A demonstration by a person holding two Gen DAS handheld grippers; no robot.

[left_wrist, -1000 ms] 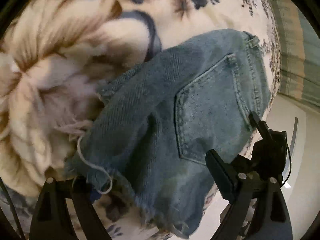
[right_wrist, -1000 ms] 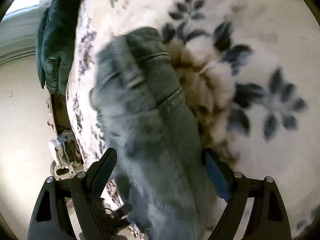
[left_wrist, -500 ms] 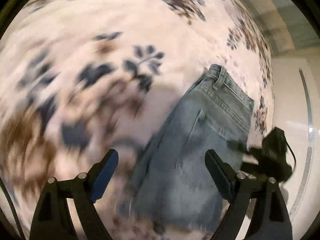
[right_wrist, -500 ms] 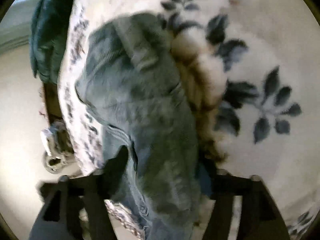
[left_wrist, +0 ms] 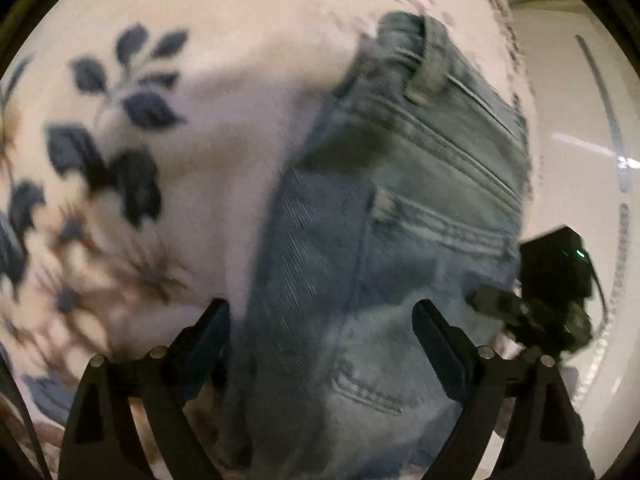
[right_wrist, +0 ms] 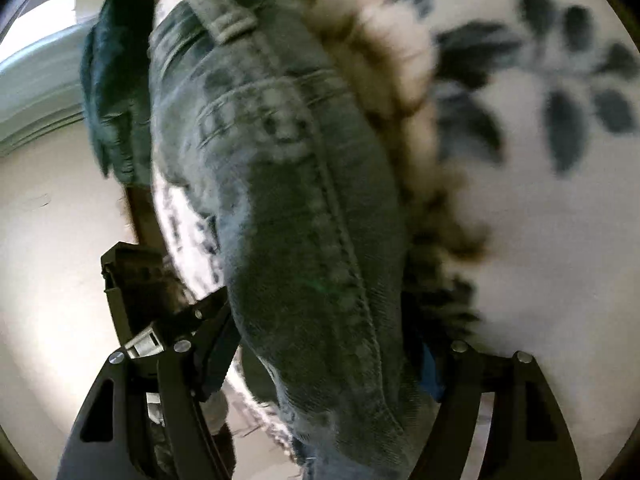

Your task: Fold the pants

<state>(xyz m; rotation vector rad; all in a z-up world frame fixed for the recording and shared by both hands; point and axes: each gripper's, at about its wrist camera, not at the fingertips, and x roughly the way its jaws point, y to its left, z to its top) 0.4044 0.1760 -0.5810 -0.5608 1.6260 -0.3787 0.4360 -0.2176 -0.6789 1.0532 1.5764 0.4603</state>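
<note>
Folded blue denim pants point(left_wrist: 400, 220) lie on a floral blanket point(left_wrist: 180, 152) by the bed's edge, waistband and belt loop at the far end. My left gripper point(left_wrist: 320, 320) hovers over them, jaws wide and still opening, cloth below the gap, pads apart from it. In the right wrist view the pants point(right_wrist: 304, 208) bulge into a hump between the fingers of my right gripper point(right_wrist: 320, 340). Its pads press the denim from both sides while the jaws ease open. The right fingertip is partly hidden behind cloth.
The blanket point(right_wrist: 540, 208) spreads to the right of the pants. A dark teal cloth point(right_wrist: 112, 100) hangs over the bed's edge at the far left. Pale floor point(right_wrist: 48, 272) lies beyond that edge. The other gripper's black body point(left_wrist: 556, 276) sits at the pants' right side.
The left gripper swung and rolled from the frayed hem and back pocket to over the pants near the waistband. The right gripper's jaws narrowed onto the denim, which now bulges between them.
</note>
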